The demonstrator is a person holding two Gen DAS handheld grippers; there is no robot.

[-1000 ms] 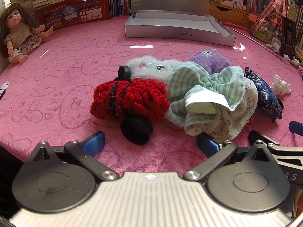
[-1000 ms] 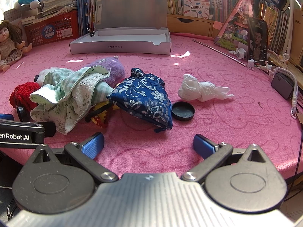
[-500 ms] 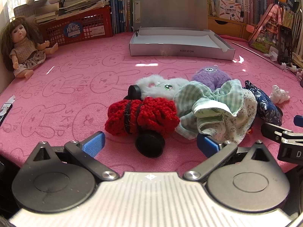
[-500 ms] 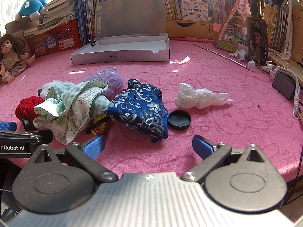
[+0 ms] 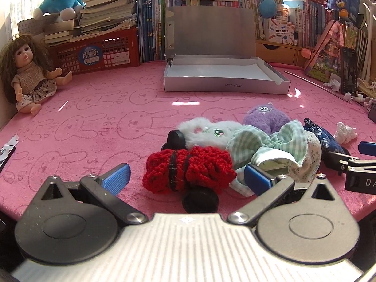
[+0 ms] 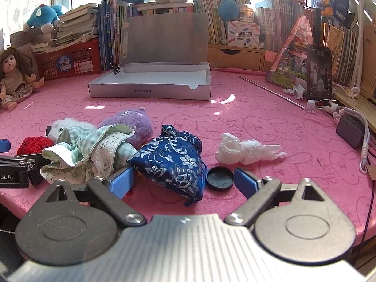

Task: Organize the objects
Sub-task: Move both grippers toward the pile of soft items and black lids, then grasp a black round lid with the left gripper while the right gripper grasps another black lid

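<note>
Jaws of our right hand-held gripper [image 6: 183, 179] are closing, unclenched, around the blue pouch [image 6: 172, 162] at twelve o'clock; pickup begins.

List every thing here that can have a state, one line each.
Silver box: lid up, tray bare.
Blue floral pouch: lying flat, between the right tool's fingers, not pinched.
Right tool: jaws closing, nothing gripped.
Left tool: open, red knitted piece between its fingers, untouched.
White tissue: crumpled.
Black cap: lying loose, off any container.
Green checked cloth: bunched.
Doll: sitting upright.
</note>
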